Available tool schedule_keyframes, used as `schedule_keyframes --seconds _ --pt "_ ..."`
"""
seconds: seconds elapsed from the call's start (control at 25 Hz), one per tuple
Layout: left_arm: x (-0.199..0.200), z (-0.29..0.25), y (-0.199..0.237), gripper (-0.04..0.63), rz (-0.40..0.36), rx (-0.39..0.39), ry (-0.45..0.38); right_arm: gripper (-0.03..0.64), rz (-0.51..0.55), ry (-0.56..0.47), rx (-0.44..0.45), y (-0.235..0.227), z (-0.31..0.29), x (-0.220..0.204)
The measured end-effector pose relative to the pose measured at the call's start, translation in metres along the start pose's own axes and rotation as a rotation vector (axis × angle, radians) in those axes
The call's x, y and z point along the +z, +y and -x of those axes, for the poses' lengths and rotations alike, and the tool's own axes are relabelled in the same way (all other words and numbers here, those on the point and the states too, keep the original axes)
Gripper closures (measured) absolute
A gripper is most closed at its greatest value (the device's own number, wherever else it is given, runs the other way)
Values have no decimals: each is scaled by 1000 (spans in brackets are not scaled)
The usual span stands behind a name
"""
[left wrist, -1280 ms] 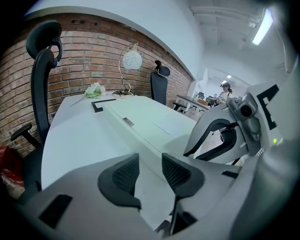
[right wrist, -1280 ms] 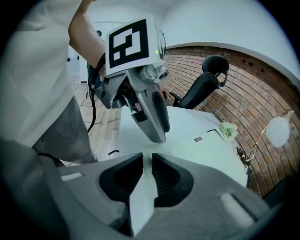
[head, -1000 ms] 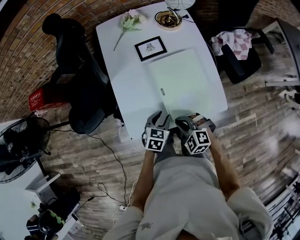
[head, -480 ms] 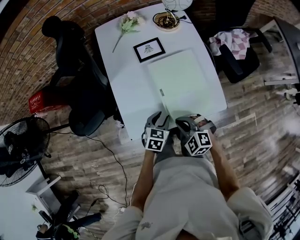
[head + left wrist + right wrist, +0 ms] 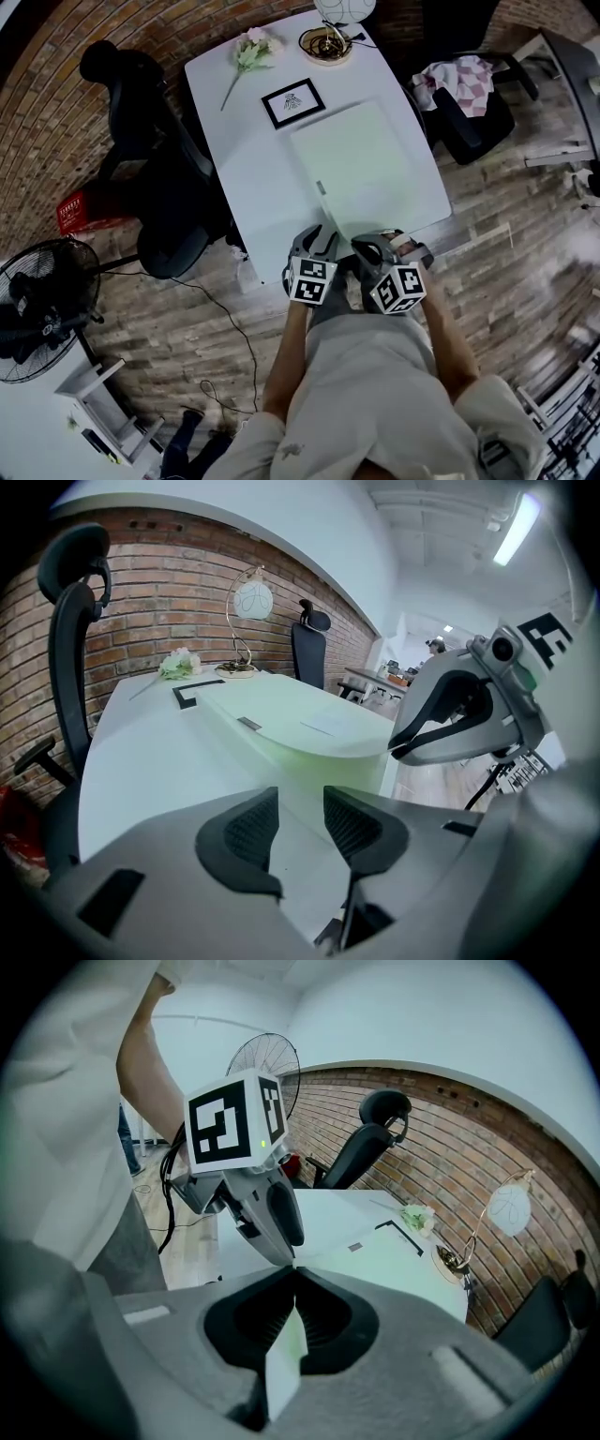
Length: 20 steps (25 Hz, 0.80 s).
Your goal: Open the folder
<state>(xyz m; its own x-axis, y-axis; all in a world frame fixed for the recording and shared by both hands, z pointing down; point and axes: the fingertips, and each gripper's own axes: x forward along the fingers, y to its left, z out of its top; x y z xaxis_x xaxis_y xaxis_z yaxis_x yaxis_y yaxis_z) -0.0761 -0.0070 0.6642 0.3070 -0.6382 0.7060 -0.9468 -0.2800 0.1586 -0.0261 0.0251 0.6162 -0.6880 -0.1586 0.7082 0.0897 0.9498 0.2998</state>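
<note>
Observer: Brick wall [image 5: 159, 592] behind a white counter [image 5: 244, 178], with wood-plank floor all round. Tongs status?

Checker: Right tongs [image 5: 292, 1279]: jaws closed on a pale green sheet, which is the near corner of the folder [image 5: 361, 164]. A strip of it stands pinched between the pads. Left tongs [image 5: 300, 808]: jaws apart, with only bare counter showing between them. They sit just left of that same folder corner, close beside the right tongs.

Observer: Folder position?

Checker: It lies on the counter with its near edge toward the person and its far edge toward the wall. A small grey tab [image 5: 322, 187] sits on the folder's left edge.

Observer: Surroundings, taken from the folder?

Checker: A black picture frame [image 5: 293, 102] lies just beyond the folder's far left corner. A flower [image 5: 251, 49] lies farther out past the frame. A lamp [image 5: 251, 600] with a white globe stands beyond the folder's far edge. A black office chair [image 5: 141, 122] stands off the counter, left of the folder. A checked cloth [image 5: 466, 80] is draped on a second chair, right of the folder.
</note>
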Motion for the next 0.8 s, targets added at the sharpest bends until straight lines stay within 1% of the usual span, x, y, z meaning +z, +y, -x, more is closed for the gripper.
schedule_keyframes --seconds 0.36,0.64,0.8 --pt "-1 -2 -2 445 -6 -20 11 607 -27 -22 -50 -11 14 8" --pt "-2 -2 0 445 -7 -22 2 607 -30 -21 -90 -15 24 12" --pt "-1 -1 -2 445 -5 -31 11 607 -40 -21 -114 -19 31 13"
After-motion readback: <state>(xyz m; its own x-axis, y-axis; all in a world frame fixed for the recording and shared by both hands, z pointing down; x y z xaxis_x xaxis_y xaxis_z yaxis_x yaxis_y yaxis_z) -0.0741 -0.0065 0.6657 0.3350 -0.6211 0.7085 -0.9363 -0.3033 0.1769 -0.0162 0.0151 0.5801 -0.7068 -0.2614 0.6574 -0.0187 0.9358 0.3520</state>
